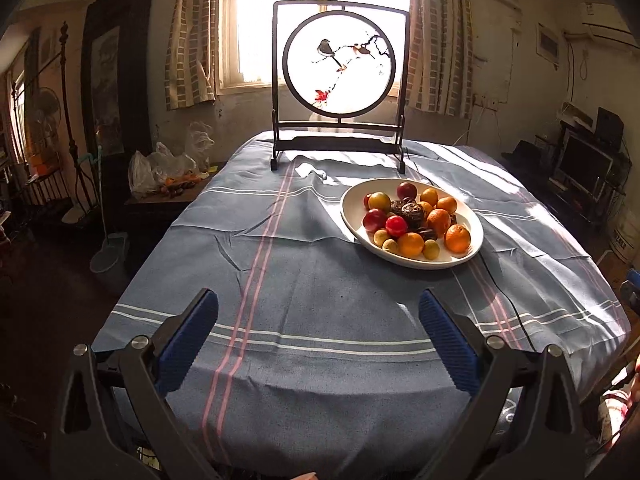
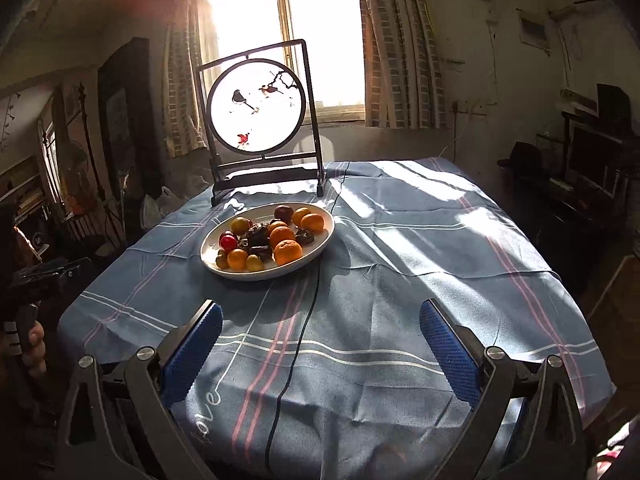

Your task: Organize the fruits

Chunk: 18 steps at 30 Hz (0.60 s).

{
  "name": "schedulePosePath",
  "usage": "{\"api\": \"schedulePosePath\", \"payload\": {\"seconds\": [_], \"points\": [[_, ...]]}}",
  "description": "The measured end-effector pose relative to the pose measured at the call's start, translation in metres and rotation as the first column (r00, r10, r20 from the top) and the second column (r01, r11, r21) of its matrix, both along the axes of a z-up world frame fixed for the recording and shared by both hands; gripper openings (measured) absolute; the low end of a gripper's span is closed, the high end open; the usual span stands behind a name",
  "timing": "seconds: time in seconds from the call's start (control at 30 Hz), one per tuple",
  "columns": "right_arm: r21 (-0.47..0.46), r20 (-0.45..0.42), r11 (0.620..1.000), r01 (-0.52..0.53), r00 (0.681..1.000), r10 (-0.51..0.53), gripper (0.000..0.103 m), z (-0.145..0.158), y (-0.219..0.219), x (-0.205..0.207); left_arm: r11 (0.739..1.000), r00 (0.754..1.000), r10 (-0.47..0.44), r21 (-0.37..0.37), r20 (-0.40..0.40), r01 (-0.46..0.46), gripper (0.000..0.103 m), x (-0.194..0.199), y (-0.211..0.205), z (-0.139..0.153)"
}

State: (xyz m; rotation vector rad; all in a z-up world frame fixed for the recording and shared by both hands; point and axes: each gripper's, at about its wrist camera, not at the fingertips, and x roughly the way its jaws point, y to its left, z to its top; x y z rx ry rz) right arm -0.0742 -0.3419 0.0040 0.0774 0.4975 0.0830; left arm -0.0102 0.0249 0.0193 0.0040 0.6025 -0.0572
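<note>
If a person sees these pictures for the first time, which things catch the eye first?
First, the white oval plate heaped with oranges, red plums and small yellow fruits, lying on the blue striped tablecloth. Behind it, at the table's far edge, stands a dark-framed round bird screen, glowing against the bright window.

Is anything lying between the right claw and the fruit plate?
Only tablecloth and a thin black cable running from the plate toward the open right claw, seen in the right wrist view.
</note>
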Motion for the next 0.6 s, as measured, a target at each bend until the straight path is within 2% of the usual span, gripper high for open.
{"api": "schedulePosePath", "payload": {"seconds": [0.3, 0.6], "points": [[-0.018, 0.028, 0.999, 0.036, 0.999, -0.035, 0.1, -0.002, -0.008, -0.02, 1.0, 1.0, -0.001, -0.004, 0.018, 0.001, 0.098, -0.016, -0.001, 0.01], [-0.026, 0.056, 0.998, 0.059, 0.997, -0.057, 0.1, 0.005, -0.011, -0.033, 0.999, 0.999, 0.022, 0.024, 0.026, -0.022, 0.098, -0.026, -0.005, 0.013]]}}
